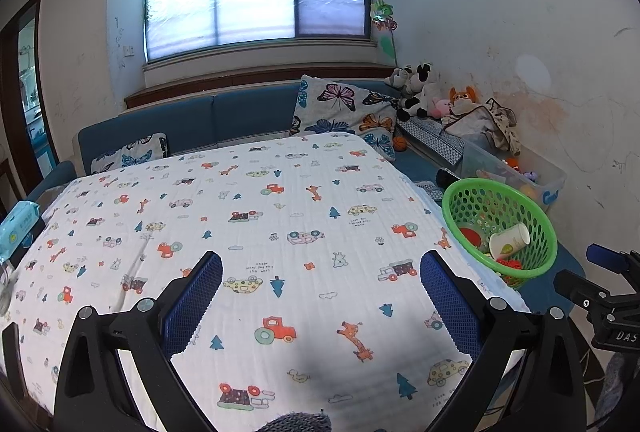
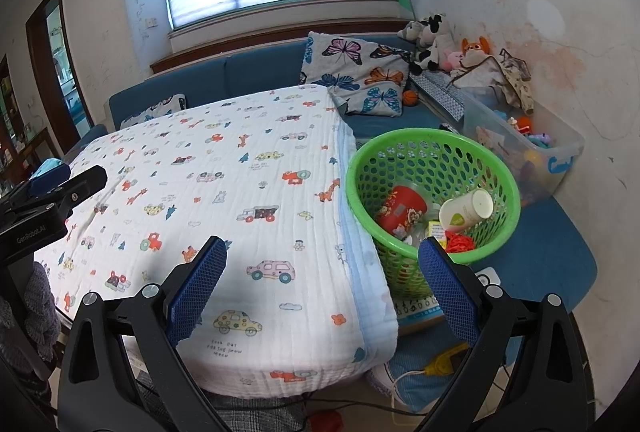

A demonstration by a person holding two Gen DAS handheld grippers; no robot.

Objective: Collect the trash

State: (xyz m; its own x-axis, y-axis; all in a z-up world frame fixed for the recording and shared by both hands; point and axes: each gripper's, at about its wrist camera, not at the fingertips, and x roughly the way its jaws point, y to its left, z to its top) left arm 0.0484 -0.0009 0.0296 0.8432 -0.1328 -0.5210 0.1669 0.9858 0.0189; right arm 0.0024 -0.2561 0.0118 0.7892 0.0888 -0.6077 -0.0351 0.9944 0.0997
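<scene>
my left claw (image 1: 320, 306) and right claw (image 2: 322, 290) are spread and carry nothing, so i judge next is seeking trash beside the green basket (image 2: 404, 140).

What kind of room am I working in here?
Likely a home living or play room: blue sofa under a window, stuffed toys in the corner, and a clear bin of toys.

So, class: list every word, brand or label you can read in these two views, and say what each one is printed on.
"GenRobot.AI": on the left gripper body, seen from the right wrist.
"DAS", cut off at the frame edge: on the right gripper body, seen from the left wrist.
"LOOK OUT FOR THE SNOW MOON", roughly: small print on the cartoon blanket.
Too blurred to read: the blue wet-wipes pack, the red cup and the clear toy bin's blue lettering.
</scene>
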